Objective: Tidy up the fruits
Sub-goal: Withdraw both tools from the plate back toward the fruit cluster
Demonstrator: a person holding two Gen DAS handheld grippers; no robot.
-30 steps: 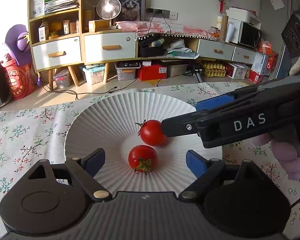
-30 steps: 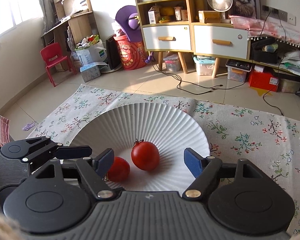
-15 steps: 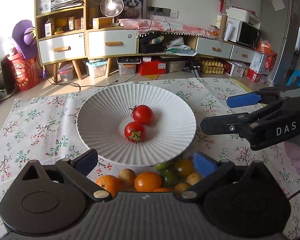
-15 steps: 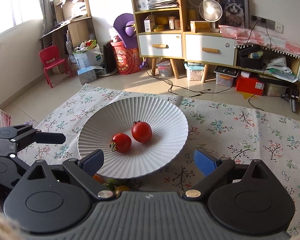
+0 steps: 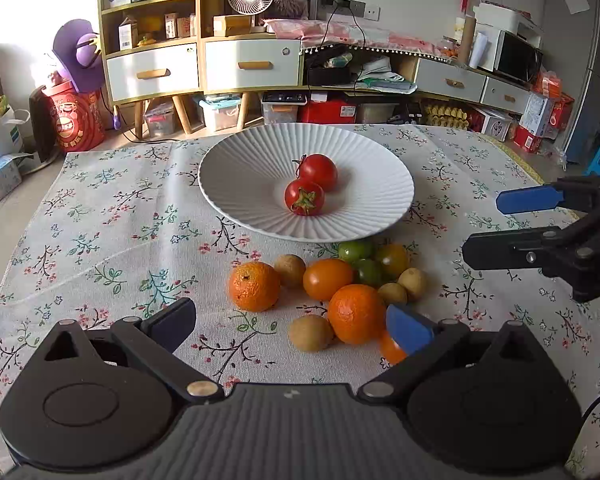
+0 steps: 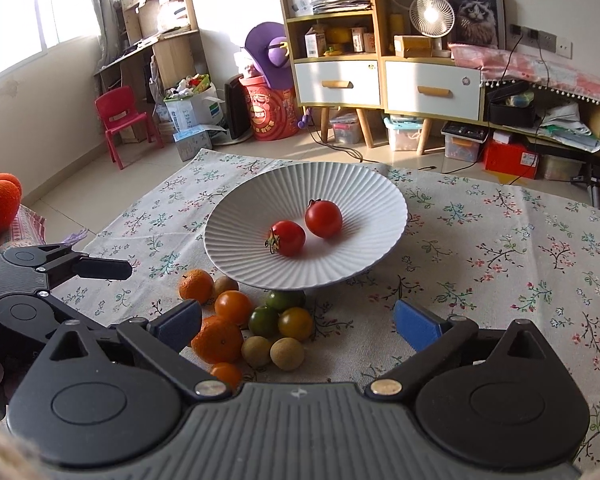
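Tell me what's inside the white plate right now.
Two red tomatoes lie touching near the middle of the white plate. Nothing else shows in it; the spot beneath them is covered.

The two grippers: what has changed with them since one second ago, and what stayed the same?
Both the left gripper and the right gripper have pulled back from the white plate, so the loose pile of fruit in front of the plate now shows. The jaws of both have just been opening, with nothing held. The two red tomatoes stayed on the plate.
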